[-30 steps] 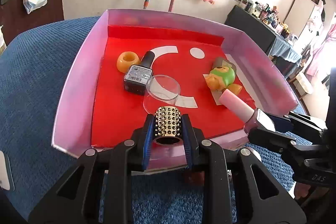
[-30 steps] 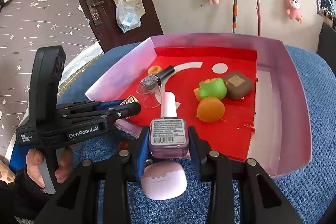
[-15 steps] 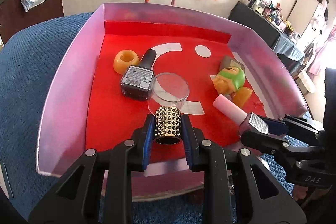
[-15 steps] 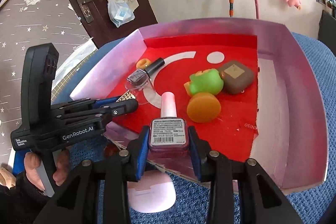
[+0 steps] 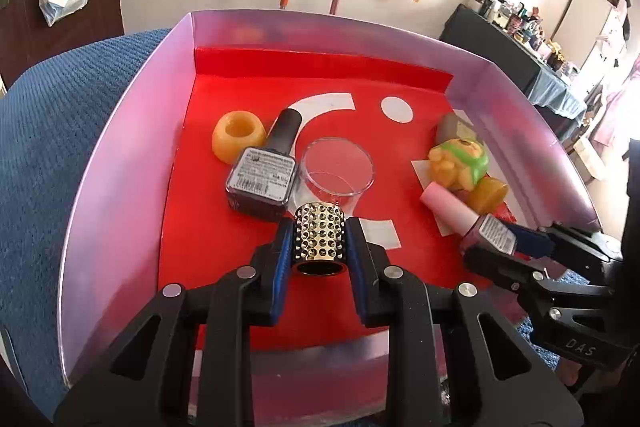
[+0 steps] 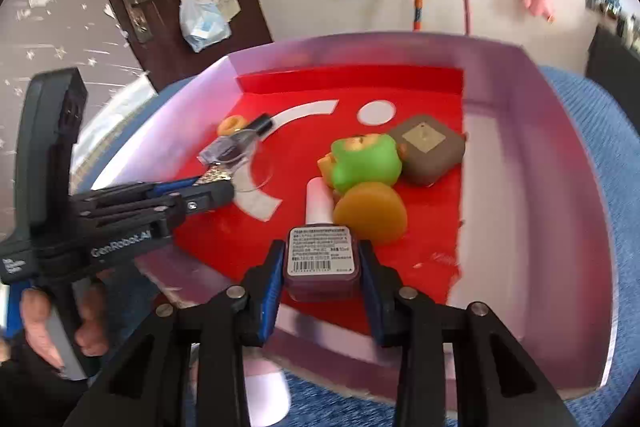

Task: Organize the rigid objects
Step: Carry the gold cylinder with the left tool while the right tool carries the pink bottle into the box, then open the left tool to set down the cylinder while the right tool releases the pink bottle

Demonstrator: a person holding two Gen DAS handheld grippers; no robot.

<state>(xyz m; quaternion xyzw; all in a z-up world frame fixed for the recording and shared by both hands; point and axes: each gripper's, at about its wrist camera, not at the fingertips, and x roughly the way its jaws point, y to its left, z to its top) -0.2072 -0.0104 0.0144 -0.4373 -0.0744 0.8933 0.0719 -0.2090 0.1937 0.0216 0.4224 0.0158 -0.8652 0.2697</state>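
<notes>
My left gripper (image 5: 320, 239) is shut on a gold studded cylinder (image 5: 319, 233), held just above the red floor of the pink-walled tray (image 5: 120, 131), close to a clear plastic cup (image 5: 336, 175). My right gripper (image 6: 322, 267) is shut on a pink-capped nail polish bottle (image 6: 320, 251), over the tray's near part, its cap (image 6: 318, 197) beside the orange disc (image 6: 370, 213). The right gripper (image 5: 504, 239) with the bottle also shows in the left wrist view. The left gripper (image 6: 216, 181) shows in the right wrist view.
In the tray lie a dark nail polish bottle (image 5: 264, 175), an orange ring (image 5: 238, 135), a green-and-yellow toy (image 6: 362, 163) and a brown square case (image 6: 430, 149). A pink object (image 6: 266, 391) lies on the blue cloth (image 5: 60, 131) before the tray.
Both grippers have moved forward over the tray's near wall with their objects. The pink-capped bottle now reaches next to the orange disc and the green toy.
</notes>
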